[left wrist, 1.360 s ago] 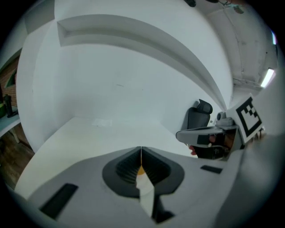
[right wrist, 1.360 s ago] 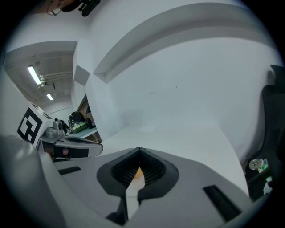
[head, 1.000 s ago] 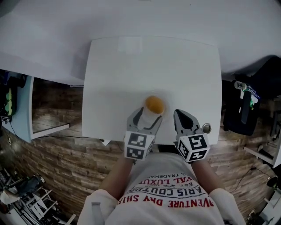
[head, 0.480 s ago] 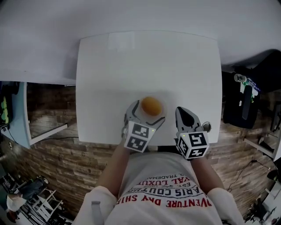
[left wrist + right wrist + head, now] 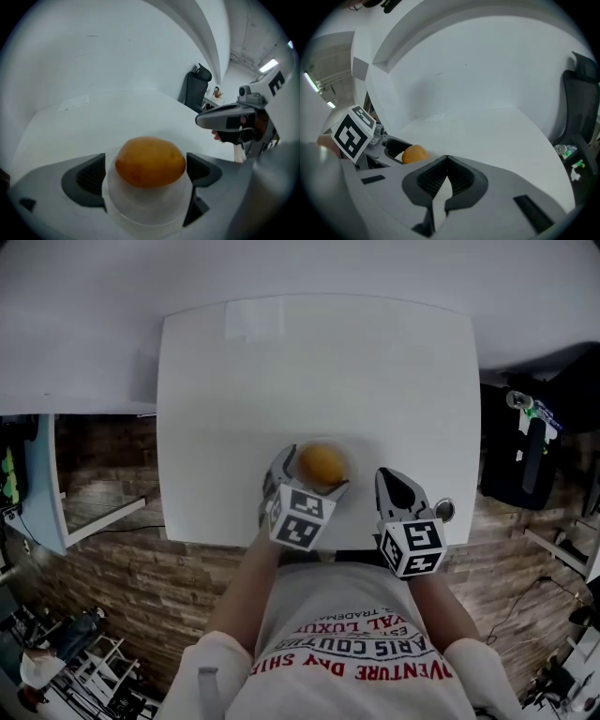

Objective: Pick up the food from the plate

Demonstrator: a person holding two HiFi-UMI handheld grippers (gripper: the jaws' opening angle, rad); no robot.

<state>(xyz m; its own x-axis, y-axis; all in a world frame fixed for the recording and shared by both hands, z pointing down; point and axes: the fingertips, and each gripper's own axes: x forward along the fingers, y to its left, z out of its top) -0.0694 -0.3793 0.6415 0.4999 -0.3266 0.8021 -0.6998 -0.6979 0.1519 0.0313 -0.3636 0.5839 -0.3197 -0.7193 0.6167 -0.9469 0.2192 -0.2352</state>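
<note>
Head view shows the change: a second ago the left gripper (image 5: 312, 474) sat short of the food (image 5: 322, 465), its jaws only partly apart. Now it has slid forward and the jaws have spread as wide as they go, so they stand on either side of the food. The left gripper view confirms it: the orange lump lies on the plate (image 5: 150, 213) between the two pads, which flank it without pressing on it. I judge the approach done; what remains is to close on the food and lift.

The right gripper (image 5: 388, 480) has barely shifted. Its jaws are pressed together on nothing, and it waits just beside the plate on the right, apart from the left gripper.

The plate lies near the front edge of the table (image 5: 319, 362), close to the person. The rest of the tabletop, beyond and to both sides, is bare, so a straight lift looks unobstructed. The plate seems light and could slide or tip if a jaw catches its rim.
</note>
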